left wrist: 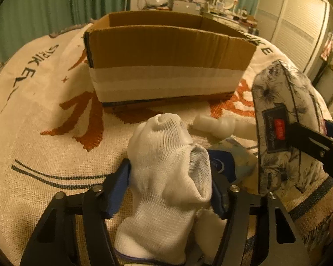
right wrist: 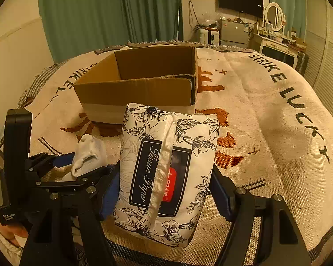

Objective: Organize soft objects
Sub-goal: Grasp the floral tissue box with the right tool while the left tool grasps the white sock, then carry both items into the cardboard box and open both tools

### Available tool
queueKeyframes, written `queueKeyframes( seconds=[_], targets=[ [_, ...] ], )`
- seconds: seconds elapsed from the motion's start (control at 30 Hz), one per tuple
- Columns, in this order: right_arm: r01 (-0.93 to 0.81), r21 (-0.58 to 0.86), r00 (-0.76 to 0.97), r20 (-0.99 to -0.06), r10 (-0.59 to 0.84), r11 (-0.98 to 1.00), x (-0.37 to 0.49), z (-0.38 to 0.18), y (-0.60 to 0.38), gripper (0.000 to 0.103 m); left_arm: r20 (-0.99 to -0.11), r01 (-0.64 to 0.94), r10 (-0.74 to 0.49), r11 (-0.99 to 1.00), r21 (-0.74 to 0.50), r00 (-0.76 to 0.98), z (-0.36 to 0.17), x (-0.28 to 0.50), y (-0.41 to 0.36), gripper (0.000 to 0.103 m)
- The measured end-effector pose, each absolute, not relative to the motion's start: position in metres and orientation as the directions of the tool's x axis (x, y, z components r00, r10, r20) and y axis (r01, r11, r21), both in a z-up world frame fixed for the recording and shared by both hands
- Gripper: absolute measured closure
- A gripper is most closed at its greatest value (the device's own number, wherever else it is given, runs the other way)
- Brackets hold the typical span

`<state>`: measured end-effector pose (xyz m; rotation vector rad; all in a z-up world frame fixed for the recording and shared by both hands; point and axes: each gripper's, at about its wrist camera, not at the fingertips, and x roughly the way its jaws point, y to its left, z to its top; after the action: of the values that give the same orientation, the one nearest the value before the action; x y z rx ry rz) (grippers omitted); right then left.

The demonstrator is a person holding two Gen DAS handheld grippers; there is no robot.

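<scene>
Left gripper (left wrist: pixel 169 188): fingers closed on a white knit sock (left wrist: pixel 166 177), pinched at mid-length so both ends hang free; held above the blanket (left wrist: pixel 44 144), just short of the cardboard box (left wrist: pixel 166 66).

Right gripper (right wrist: pixel 164 190): blue pads pressed against the two sides of a floral tissue pack (right wrist: pixel 166 173), carried upright, label facing the camera, presumably to clear the box wall.

Cardboard box: open-topped, set on the blanket ahead of both grippers; judged the intended container, nothing seen inside.

Loose items: a small white soft piece (left wrist: pixel 213 124) left on the blanket between sock and box.
</scene>
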<state>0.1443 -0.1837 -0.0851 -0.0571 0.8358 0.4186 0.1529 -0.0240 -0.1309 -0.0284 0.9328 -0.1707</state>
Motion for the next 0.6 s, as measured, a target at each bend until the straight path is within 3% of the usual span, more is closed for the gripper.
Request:
queueKeyframes(
  seconds=[0.27,0.6],
  targets=[
    [-0.387,0.115,0.615,-0.707,0.349,0.915,0.133,-0.068,-0.187,0.031,-0.777,0.132,-0.129,0.989,-0.059,0.616,-0.114,0.131,-0.022,0.057],
    [-0.451,0.098,0.669,-0.621,0.409,0.887,0.119,-0.002,-0.187,0.031,-0.625,0.137,-0.138,0.989,-0.050,0.768,-0.023,0.119,-0.018,0.057]
  ],
)
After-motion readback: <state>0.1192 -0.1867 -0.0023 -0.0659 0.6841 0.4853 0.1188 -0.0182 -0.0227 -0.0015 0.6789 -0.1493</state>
